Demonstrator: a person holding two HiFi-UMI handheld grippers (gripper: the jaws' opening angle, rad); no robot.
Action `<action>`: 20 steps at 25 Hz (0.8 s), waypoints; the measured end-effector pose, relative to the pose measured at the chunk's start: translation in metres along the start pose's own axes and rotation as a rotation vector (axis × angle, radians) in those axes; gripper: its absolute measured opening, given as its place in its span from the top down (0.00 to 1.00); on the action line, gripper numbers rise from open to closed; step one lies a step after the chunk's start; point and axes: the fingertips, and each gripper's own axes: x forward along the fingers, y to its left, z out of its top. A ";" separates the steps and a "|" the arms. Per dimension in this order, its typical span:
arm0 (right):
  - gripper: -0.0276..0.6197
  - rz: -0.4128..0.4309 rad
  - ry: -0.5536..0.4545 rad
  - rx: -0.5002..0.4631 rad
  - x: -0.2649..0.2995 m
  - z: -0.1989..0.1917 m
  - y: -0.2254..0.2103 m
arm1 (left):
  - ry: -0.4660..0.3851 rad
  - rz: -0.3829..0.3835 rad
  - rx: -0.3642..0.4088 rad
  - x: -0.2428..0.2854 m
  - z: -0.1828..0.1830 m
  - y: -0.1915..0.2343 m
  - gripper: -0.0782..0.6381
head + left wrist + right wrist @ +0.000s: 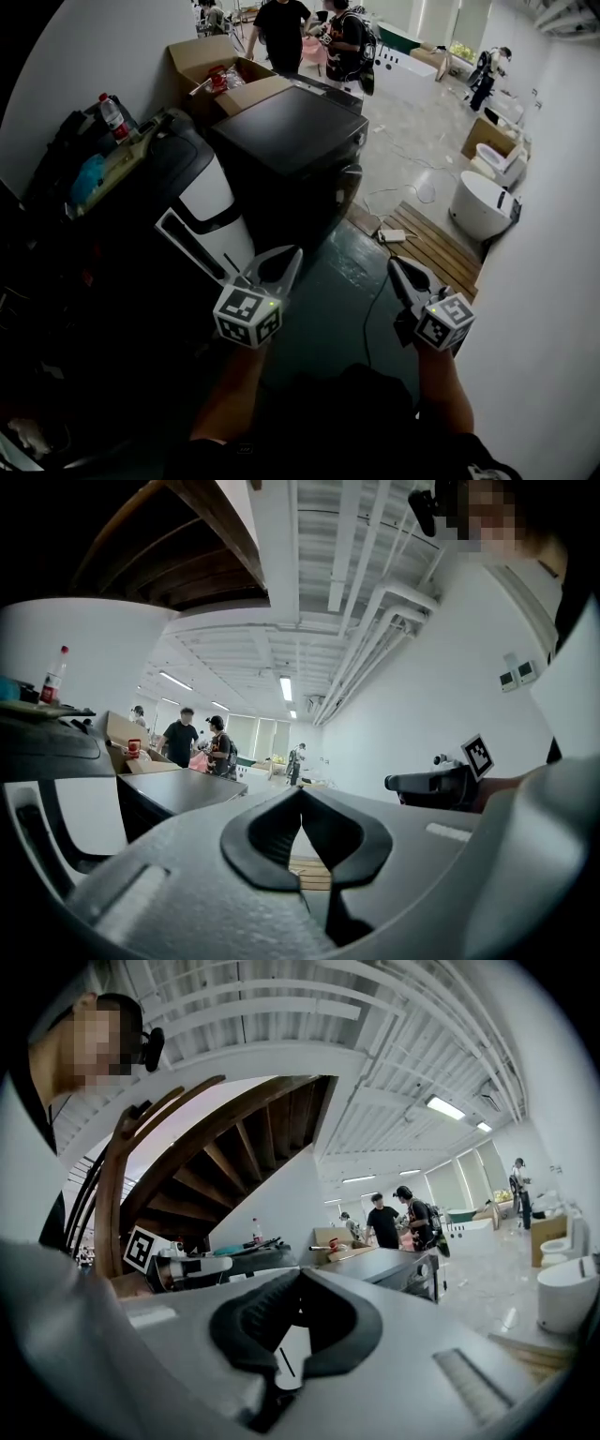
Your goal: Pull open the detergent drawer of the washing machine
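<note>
Two machines stand against the left wall: a black washing machine (291,141) and, nearer me, a dark-topped one with a white front (211,192). A long white tray with a dark inside (192,246), which looks like the detergent drawer, juts out from that white front. My left gripper (292,253) hangs just right of the tray's near end, apart from it, shut and holding nothing. My right gripper (395,266) is shut and holds nothing over the dark floor further right. In the left gripper view the tray (42,841) lies at the left, beside the shut gripper (300,794).
A bottle (112,114) and clutter lie on the left machine's top. An open cardboard box (220,70) stands behind the black machine. People (281,28) stand at the back. A wooden pallet (429,246), a floor cable (375,300) and white sanitary ware (481,206) lie to the right.
</note>
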 end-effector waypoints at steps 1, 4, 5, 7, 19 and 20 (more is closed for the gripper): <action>0.96 -0.005 -0.001 0.012 0.001 -0.002 0.002 | -0.004 0.004 0.001 -0.003 0.000 0.003 0.88; 0.96 -0.027 0.001 0.029 0.005 -0.004 -0.001 | 0.002 0.011 0.006 -0.004 -0.002 0.012 0.88; 0.96 -0.032 0.001 0.033 0.007 -0.003 -0.003 | 0.005 0.011 0.004 -0.002 -0.002 0.015 0.88; 0.96 -0.038 0.005 0.037 0.012 -0.002 -0.008 | 0.010 0.010 -0.002 0.003 -0.004 0.020 0.88; 0.96 -0.015 0.046 0.114 0.059 -0.012 -0.079 | 0.064 0.002 -0.027 0.082 -0.018 0.048 0.88; 0.96 -0.015 0.044 0.118 0.064 -0.010 -0.089 | 0.067 -0.002 -0.024 0.093 -0.017 0.049 0.88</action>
